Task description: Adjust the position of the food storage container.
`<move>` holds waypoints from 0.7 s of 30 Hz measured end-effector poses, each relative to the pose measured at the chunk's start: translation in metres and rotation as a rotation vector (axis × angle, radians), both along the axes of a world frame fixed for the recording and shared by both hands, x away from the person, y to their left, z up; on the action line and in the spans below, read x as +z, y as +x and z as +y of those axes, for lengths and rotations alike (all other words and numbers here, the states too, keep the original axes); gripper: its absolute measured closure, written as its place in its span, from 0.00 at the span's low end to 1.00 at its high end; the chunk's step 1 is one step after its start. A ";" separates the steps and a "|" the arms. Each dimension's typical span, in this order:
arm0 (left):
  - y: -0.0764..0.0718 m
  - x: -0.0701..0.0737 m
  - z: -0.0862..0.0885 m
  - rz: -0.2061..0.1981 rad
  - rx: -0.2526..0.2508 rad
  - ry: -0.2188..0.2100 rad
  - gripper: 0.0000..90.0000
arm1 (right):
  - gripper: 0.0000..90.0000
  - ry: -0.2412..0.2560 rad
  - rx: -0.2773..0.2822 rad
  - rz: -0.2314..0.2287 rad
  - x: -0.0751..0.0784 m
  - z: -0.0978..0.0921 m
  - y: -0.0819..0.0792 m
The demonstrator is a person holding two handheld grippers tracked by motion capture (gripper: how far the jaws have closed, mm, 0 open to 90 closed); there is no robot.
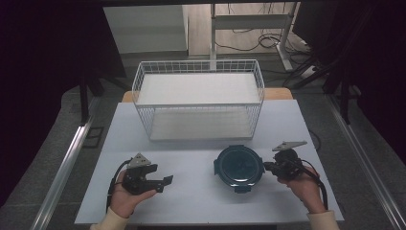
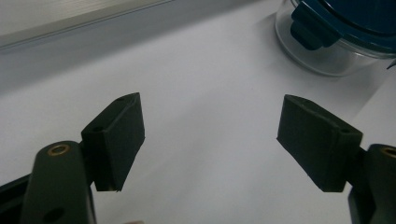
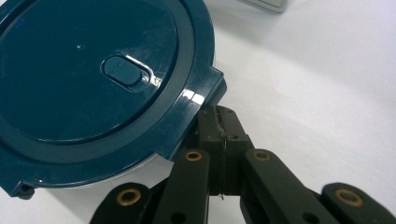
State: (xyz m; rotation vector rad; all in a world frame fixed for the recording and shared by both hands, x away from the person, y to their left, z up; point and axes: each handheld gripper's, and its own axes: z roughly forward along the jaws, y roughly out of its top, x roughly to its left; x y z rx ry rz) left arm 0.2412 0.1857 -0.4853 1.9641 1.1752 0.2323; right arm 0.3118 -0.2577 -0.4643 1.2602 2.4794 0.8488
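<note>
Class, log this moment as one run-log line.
left tool: open, empty, apart from container | right tool: shut, tips at latch tab of lidded round container | wire basket: behind, empty

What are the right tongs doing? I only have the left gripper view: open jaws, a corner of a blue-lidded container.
Observer: The right tongs are shut, with their tips at a latch tab on the lid's rim. I can't tell if they pinch it.
Operator: Lid seated?
Observer: Yes. The dark blue lid sits flat on the round clear container, with an oval plug at its centre.
Operator: Anything else on the table?
Observer: A white wire basket stands behind the container at the far edge of the table. Nothing is visible inside it.
</note>
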 end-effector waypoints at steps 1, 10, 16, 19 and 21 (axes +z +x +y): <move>0.000 0.000 0.000 0.000 -0.001 0.000 0.25 | 1.00 0.001 0.005 0.000 0.000 0.002 0.000; 0.001 -0.001 -0.001 0.000 0.001 -0.003 0.25 | 1.00 0.032 0.026 0.002 -0.002 0.016 -0.004; 0.001 0.000 0.000 0.000 0.004 -0.005 0.25 | 1.00 0.048 0.052 0.005 -0.004 0.027 -0.007; 0.002 0.000 0.000 0.001 0.004 -0.004 0.25 | 1.00 0.045 0.062 -0.007 -0.004 0.033 -0.009; 0.002 0.000 0.001 0.001 0.003 -0.003 0.25 | 1.00 0.046 0.066 -0.010 -0.005 0.037 -0.009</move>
